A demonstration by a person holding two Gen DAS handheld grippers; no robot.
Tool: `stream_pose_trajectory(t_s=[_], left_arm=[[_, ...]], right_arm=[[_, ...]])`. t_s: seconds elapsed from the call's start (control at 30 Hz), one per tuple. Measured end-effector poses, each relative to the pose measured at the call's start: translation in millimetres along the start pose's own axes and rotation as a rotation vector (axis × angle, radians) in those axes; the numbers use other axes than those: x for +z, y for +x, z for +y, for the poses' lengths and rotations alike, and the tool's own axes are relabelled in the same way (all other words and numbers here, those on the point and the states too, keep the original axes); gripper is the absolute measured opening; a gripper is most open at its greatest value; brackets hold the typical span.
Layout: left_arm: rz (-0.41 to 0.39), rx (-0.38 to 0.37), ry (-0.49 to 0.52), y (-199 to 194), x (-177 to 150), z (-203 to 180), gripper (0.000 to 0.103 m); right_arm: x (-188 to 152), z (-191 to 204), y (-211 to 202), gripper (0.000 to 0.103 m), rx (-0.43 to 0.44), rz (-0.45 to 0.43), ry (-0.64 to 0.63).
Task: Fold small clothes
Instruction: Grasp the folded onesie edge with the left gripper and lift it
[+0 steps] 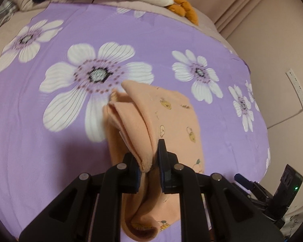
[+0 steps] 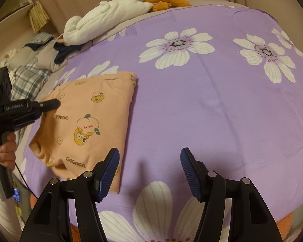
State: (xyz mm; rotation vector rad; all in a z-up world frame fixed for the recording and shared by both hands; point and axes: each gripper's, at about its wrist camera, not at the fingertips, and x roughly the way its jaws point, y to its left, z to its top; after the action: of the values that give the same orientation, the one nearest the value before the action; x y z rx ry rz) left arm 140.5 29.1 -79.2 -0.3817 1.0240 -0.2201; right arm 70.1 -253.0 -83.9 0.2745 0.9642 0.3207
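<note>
A soft, matt peach cloth garment (image 2: 95,121) printed with cartoon figures is seen on a smooth purple flowered bedsheet (image 2: 212,111). The right hand-held gripper (image 2: 149,173) is made of matt black plastic with ribbed blue pads (image 2: 109,173) and metal pins. A fluffy white plush toy (image 2: 103,20) is seen behind.

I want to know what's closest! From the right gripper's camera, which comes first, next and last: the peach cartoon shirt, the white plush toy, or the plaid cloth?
1. Peach cartoon shirt: just ahead of the right gripper, to its left.
2. Plaid cloth: far left, beyond the shirt.
3. White plush toy: at the back, upper left.
</note>
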Motion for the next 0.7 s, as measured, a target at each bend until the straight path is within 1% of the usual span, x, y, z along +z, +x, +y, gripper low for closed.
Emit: stream_pose_trajectory(t_s=[0.17, 0.23, 0.3, 0.37, 0.43, 0.53, 0.63, 0.7], left_arm=[[0.019, 0.055, -0.024, 12, -12, 17, 0.015], [0.025, 0.073, -0.028, 18, -16, 21, 0.019], [0.027, 0.087, -0.024, 21, -20, 23, 0.021], [0.023, 0.082, -0.023, 19, -22, 22, 0.023], [0.029, 0.072, -0.025, 15, -25, 22, 0.032], [0.037, 0.047, -0.021, 8, -34, 22, 0.039], [0.055, 0.032, -0.014, 5, -48, 23, 0.041], [0.075, 0.023, -0.028, 5, -58, 26, 0.044]], right_arm=[[1, 7, 5, 0.063, 0.007, 0.012, -0.015], [1, 8, 7, 0.063, 0.008, 0.016, -0.020], [1, 9, 9, 0.063, 0.007, 0.022, -0.019], [1, 9, 11, 0.063, 0.007, 0.028, -0.016], [0, 9, 12, 0.063, 0.008, 0.035, -0.011], [0, 10, 13, 0.063, 0.017, 0.044, -0.010], [0, 13, 16, 0.063, 0.022, 0.048, -0.016], [0, 16, 18, 0.063, 0.028, 0.053, -0.020]])
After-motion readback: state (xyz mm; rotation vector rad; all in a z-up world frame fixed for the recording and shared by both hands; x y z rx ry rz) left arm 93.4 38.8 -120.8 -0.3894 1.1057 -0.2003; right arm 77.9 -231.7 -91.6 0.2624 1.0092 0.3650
